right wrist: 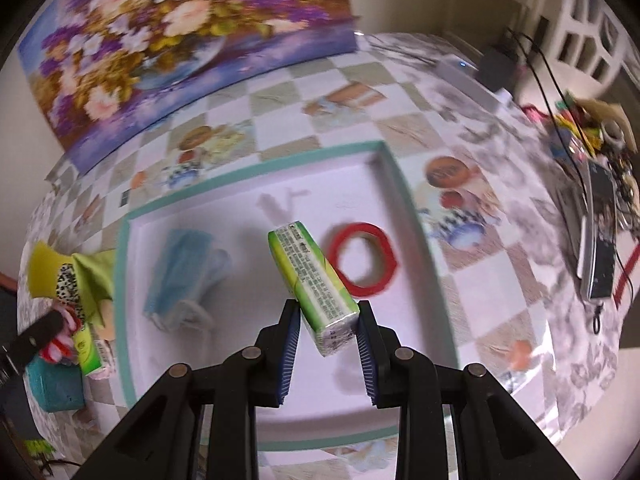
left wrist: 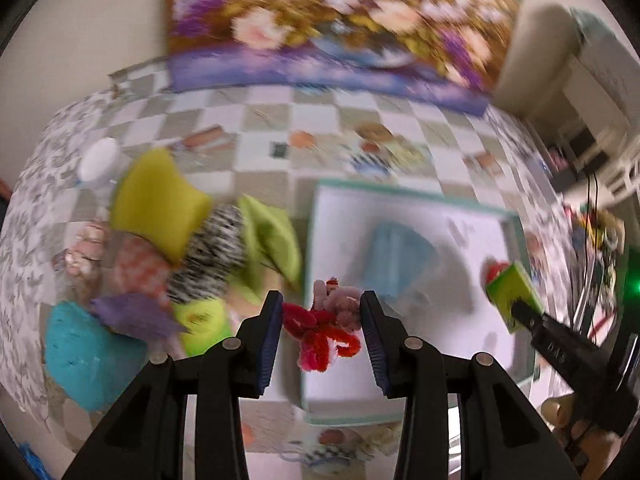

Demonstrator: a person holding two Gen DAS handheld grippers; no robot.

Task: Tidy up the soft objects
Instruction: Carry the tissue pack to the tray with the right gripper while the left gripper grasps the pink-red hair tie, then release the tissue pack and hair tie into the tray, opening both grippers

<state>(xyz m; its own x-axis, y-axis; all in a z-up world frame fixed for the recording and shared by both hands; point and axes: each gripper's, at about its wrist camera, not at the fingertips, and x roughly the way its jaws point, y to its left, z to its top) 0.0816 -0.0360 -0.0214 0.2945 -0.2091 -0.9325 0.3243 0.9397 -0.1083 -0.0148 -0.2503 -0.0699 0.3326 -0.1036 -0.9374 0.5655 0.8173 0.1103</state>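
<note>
Two grippers up over the table, both pointing steeply down, both frames blurred. Your left gripper (left wrist: 322, 320) is clamped on a red and pink fuzzy toy (left wrist: 326, 322), pads pressing it from both sides, hanging over the left edge of the white tray (left wrist: 400, 196). Your right gripper (right wrist: 328, 320) is clamped on a green tissue pack (right wrist: 316, 284), pack tilted, its far end sticking out past the fingertips over the middle of the tray; the same pack shows in the left view at the tray's right side (left wrist: 514, 292).

Tray has a teal rim and sits flat on the checkered tablecloth (right wrist: 280, 92). Inside it: a blue face mask (right wrist: 182, 272) on the left part, a red tape ring (right wrist: 364, 258) on the right part, well apart from each other.

Left of the tray you've got the pile of soft things still on the cloth: yellow pillow (left wrist: 160, 204), black-and-white spotted piece (left wrist: 212, 252), green cloth (left wrist: 272, 240), purple cloth (left wrist: 132, 312), teal block (left wrist: 84, 352), another green pack (left wrist: 200, 324), pink checked item (left wrist: 140, 264). White round lid (left wrist: 98, 160) behind the pile.

Cloth prints show teapots and fruit, grey floral border. Flower painting (right wrist: 176, 44) leans against the cream wall at the table's back. Right end of table is cluttered: cables, dark box, a phone-like device (right wrist: 600, 256), too blurred to name more. White lattice furniture (right wrist: 592, 40) beyond
</note>
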